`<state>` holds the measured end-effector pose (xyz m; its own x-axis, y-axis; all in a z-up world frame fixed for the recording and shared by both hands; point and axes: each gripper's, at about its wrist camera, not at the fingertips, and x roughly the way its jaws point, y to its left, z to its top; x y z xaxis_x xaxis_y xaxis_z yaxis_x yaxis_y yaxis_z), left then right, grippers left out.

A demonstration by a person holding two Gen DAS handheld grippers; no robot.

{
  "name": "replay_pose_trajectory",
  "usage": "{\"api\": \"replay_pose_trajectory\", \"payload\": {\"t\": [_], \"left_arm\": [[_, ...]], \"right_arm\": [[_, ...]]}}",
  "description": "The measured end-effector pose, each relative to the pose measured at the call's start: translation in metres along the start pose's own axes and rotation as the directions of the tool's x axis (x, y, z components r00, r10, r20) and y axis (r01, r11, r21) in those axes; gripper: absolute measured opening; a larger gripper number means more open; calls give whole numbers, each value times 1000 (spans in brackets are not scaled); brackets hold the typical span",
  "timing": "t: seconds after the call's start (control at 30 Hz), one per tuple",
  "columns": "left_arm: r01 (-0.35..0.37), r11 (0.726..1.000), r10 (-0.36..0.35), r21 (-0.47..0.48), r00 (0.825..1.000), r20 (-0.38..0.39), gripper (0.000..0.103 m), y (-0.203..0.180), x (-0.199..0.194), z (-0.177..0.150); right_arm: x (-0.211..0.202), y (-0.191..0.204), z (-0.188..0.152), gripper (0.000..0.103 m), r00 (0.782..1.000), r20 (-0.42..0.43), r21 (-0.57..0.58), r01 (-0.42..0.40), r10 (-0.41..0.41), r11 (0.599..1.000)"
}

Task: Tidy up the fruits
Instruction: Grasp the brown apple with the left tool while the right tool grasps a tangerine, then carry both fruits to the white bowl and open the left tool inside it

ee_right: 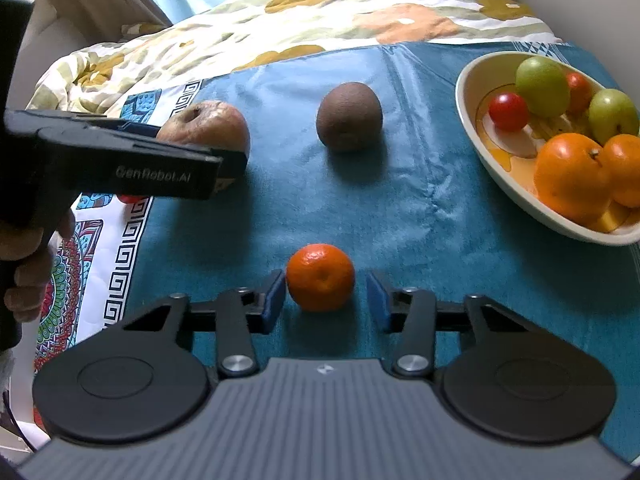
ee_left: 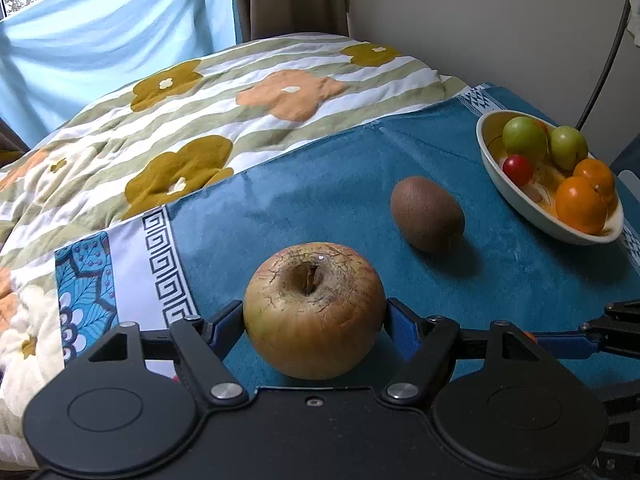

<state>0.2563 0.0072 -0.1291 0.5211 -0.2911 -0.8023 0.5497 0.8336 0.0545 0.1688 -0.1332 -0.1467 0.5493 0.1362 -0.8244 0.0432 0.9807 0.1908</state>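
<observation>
A blotchy yellow-red apple [ee_left: 314, 310] sits on the teal cloth [ee_left: 320, 200] with my left gripper [ee_left: 314, 314] shut on it, both blue pads against its sides. From the right wrist view the same apple [ee_right: 208, 124] shows behind the left gripper [ee_right: 224, 164]. A small mandarin [ee_right: 320, 277] lies between the fingers of my right gripper [ee_right: 326, 294], which is open: the left pad [ee_right: 274, 300] touches it, the right pad [ee_right: 378, 300] stands a little off. A brown kiwi [ee_left: 427, 213] [ee_right: 349, 116] lies loose mid-cloth.
A cream oval bowl [ee_left: 486, 152] [ee_right: 464, 92] at the right holds green fruits, oranges and small red tomatoes. A floral quilt [ee_left: 200, 120] lies beyond the cloth. A small red fruit [ee_right: 130, 199] peeks from under the left gripper. A person's hand [ee_right: 28, 264] holds its handle.
</observation>
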Motion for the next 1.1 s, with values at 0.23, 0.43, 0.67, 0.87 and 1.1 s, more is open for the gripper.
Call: {"api": "replay_pose_trajectory", "payload": {"t": [0.23, 0.43, 0.67, 0.87, 1.1], "left_arm": [[-14, 1000, 14, -14, 1000, 9, 78, 0, -13, -10], [-36, 999, 37, -29, 999, 33, 78, -6, -31, -18], [-60, 997, 64, -57, 995, 70, 78, -20, -56, -20], [-75, 993, 84, -89, 991, 102, 78, -42, -77, -14], [-83, 989, 100, -126, 986, 135, 78, -79, -96, 2]], "right_arm": [[-5, 1, -1, 51, 1000, 7, -11, 1, -1, 1000], [-17, -1, -2, 51, 999, 32, -18, 2, -1, 1000], [-36, -11, -1, 51, 998, 68, -28, 0, 2, 1000], [-60, -32, 3, 51, 996, 95, -37, 4, 0, 999], [-90, -72, 12, 50, 992, 125, -40, 10, -5, 999]]}}
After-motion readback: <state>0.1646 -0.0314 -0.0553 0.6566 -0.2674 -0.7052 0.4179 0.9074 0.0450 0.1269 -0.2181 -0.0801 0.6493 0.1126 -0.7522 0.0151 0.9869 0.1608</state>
